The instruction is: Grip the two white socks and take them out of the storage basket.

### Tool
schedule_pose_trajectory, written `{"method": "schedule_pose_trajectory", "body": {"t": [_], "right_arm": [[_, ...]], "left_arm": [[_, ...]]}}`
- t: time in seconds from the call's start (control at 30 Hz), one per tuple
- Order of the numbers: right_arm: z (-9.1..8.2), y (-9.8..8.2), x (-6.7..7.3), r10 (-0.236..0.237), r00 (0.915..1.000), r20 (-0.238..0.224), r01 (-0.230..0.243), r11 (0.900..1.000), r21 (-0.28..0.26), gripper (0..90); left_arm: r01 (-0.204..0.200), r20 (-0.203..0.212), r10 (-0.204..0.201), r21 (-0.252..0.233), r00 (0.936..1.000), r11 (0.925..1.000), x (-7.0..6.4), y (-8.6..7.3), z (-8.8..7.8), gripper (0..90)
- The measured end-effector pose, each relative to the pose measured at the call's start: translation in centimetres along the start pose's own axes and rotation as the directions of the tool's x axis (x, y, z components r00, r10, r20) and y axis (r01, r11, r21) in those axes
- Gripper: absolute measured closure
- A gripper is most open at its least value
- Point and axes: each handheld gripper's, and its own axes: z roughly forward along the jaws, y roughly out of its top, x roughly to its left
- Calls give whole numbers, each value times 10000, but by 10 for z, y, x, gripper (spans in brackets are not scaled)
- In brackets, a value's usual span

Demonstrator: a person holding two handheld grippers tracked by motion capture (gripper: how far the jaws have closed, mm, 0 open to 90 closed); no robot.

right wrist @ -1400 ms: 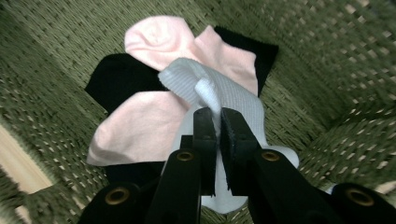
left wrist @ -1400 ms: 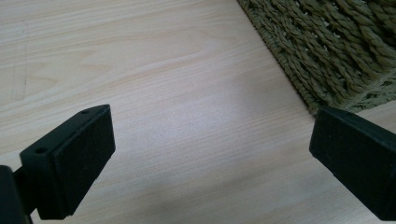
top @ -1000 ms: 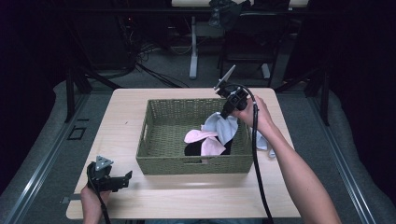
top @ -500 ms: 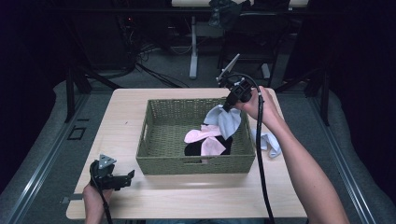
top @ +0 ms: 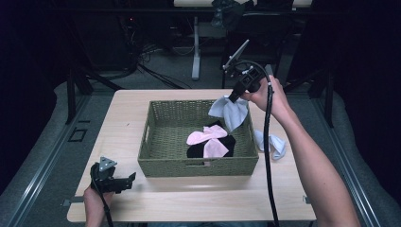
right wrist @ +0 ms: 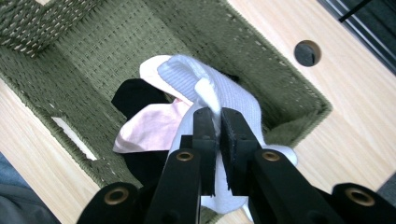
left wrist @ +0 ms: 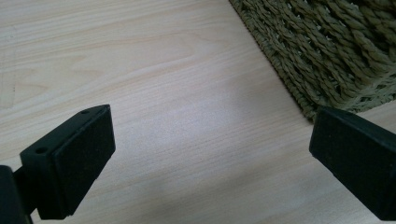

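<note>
Where the table's near edge runs, things stand so:
Left gripper: jaws wide apart over bare wood, nothing between them, basket's corner just beside.
Near strip: open tabletop between front edge and basket wall.
Basket: pink sock and black sock lie inside, left half bare.
Right gripper: clamped on the white sock, which hangs above the basket's right far corner.
Right margin: second white sock on the table outside the wall.
</note>
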Motion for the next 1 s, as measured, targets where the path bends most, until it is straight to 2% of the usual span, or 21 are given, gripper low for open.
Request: {"method": "schedule_pose_trajectory", "body": {"t": [0.1,0.3,0.5,0.6,0.83,1.0], "right_arm": [[-10,-1,-3,-59,9998,191,57,9999,142,850],[-31,-9,-12,265,9992,310,-257,9993,-263,850],[-46,-24,-26,549,9953,794,-530,9983,-257,850],[-50,-35,-36,838,9918,961,-821,9964,-215,850],[-53,-62,-60,1434,9779,1524,-1438,9896,-83,850],[-42,-82,-73,1755,9689,1745,-1801,9836,109,850]], "left_arm": [[-15,-3,15,-38,10000,10000,0,0,-1,3],[-20,-28,20,-89,10000,10000,-1,0,-2,4],[-9,-23,9,-106,10000,9999,-1,0,-2,4],[-16,-32,16,-115,10000,9999,-2,0,-2,4],[-43,-36,43,-114,10000,9999,-2,1,-2,4],[-13,-11,13,-96,10000,10000,-2,1,-1,4]]}}
